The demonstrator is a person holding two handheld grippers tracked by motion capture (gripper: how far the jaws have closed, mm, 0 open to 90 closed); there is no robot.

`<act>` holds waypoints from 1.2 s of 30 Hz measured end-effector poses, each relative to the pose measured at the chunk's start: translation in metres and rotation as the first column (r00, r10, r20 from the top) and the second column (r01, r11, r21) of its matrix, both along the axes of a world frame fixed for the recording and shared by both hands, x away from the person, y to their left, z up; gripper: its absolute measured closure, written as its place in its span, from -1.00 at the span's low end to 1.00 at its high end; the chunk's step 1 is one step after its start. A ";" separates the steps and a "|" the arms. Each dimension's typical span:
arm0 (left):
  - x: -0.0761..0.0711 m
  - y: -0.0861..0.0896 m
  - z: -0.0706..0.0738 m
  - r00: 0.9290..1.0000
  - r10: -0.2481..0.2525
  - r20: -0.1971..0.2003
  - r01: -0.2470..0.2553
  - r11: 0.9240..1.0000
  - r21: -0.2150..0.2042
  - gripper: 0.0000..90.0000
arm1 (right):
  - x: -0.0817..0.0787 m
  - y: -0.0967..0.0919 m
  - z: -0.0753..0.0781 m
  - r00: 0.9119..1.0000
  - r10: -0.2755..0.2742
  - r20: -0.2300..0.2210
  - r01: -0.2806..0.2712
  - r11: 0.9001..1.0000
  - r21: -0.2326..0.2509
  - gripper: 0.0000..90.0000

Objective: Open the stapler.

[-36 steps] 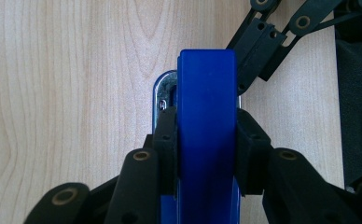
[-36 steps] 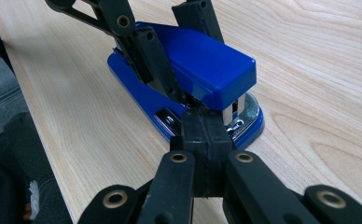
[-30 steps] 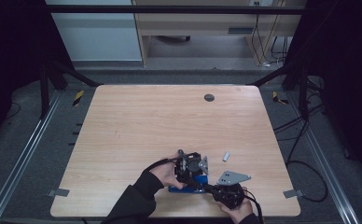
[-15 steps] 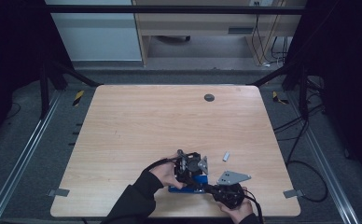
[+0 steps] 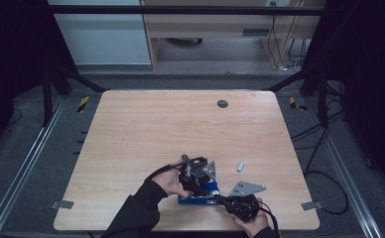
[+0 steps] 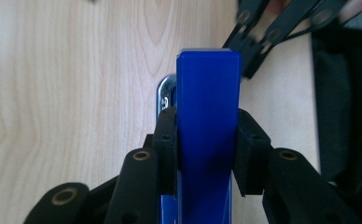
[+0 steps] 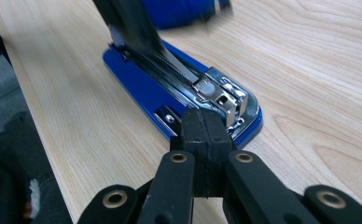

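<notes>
High view: both grippers work at the near table (image 5: 131,129) edge; the left gripper (image 5: 196,174) holds the blue stapler (image 5: 200,197), with the right gripper (image 5: 232,204) at the stapler's end.

Left gripper view: the jaws are clamped on the sides of the raised blue stapler cover (image 6: 208,130); grip looks square and should be kept so.

Right gripper view: the jaws are pressed together with nothing between them, tips just before the metal magazine (image 7: 219,95). Judgement: probe gently, keeping the base flat

Light wooden surface (image 5: 146,129) beyond jaws wide open; small grey block (image 5: 240,165) just right of jaws; round dark grommet (image 5: 222,103) far beyond.
</notes>
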State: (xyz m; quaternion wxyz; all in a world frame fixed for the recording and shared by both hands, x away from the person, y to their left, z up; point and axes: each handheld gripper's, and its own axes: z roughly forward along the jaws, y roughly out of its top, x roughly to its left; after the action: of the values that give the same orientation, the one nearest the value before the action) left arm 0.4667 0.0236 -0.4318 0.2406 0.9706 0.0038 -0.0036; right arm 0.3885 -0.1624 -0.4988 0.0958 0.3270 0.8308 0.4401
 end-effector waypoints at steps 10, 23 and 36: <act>-0.001 0.003 0.004 1.000 -0.004 0.025 0.004 1.000 -0.004 0.47 | 0.000 -0.001 -0.001 1.000 0.002 0.007 -0.002 1.000 0.002 1.00; -0.007 0.008 0.002 0.998 0.019 0.053 -0.016 0.999 -0.046 0.47 | 0.000 -0.001 -0.001 1.000 0.001 0.018 -0.001 1.000 0.000 1.00; -0.007 0.013 0.000 0.998 0.032 0.048 -0.028 0.996 -0.084 0.46 | 0.001 -0.001 0.000 1.000 0.012 0.015 -0.012 1.000 -0.005 1.00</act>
State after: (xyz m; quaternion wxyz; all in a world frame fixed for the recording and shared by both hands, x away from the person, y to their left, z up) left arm 0.4602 0.0362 -0.4314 0.2809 0.9594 0.0125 0.0239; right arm 0.3897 -0.1631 -0.4988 0.1001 0.3184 0.8331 0.4411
